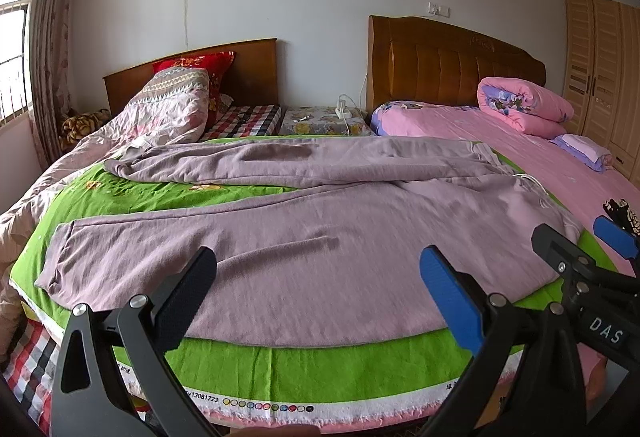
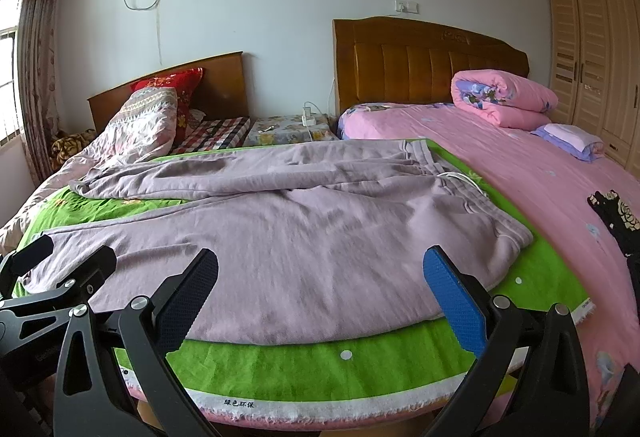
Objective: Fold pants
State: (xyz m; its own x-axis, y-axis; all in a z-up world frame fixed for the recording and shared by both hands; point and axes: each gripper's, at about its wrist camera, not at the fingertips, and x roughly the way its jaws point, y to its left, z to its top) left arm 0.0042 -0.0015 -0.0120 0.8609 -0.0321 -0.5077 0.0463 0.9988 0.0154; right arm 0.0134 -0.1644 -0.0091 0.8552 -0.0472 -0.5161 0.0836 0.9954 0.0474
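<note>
Left wrist view showed the pants (image 1: 288, 237) spread on the green cloth (image 1: 320, 369) across the bed, waist to your right, legs splayed leftward. You risked pinching that cloth with the fabric, since both lay flat together, and the far leg was rumpled, so a fold could have trapped creases. Your left gripper (image 1: 316, 301) and right gripper (image 2: 320, 301) hovered level at the near edge, jaws wide apart, holding nothing.
</note>
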